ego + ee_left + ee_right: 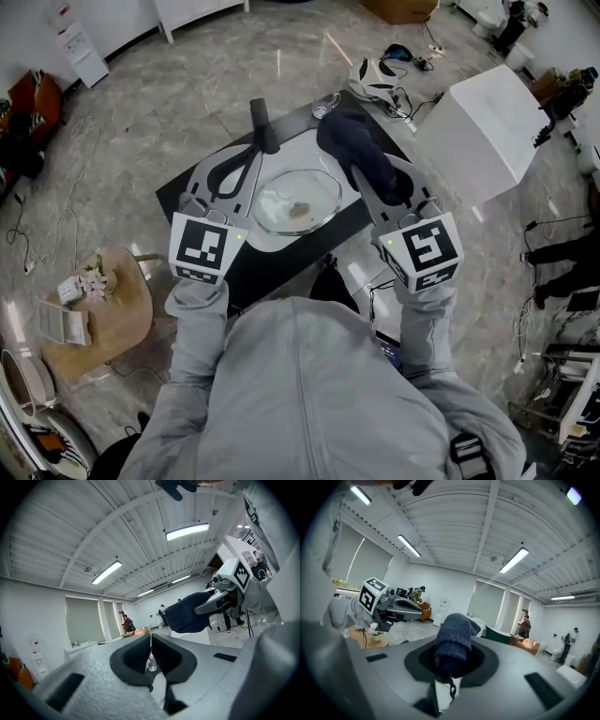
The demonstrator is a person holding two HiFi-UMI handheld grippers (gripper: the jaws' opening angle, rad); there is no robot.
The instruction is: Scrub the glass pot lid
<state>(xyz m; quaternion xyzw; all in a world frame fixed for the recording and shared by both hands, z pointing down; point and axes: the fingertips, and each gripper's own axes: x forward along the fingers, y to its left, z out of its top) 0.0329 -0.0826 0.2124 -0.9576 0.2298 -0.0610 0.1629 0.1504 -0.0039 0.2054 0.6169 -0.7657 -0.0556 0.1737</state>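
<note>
The glass pot lid [295, 202] lies on a white board [268, 242] in the head view, with a brown smear at its centre. My left gripper [263, 127] [151, 641] is just left of the lid; its jaws are shut, nothing visible between them. My right gripper [367, 178] [451, 667] is shut on a dark blue cloth [352, 141] [454, 639] just right of the lid's far rim. Both grippers tilt upward, so their views show the ceiling and no lid. Each sees the other: the cloth [187, 613] from the left, the left gripper [405, 609] from the right.
The board rests on a small black table [187, 192]. A small clear object [323, 111] sits at its far edge. A white box [492, 131] stands to the right, a round wooden side table [103, 305] to the left. Cables and gear [384, 75] lie on the floor beyond.
</note>
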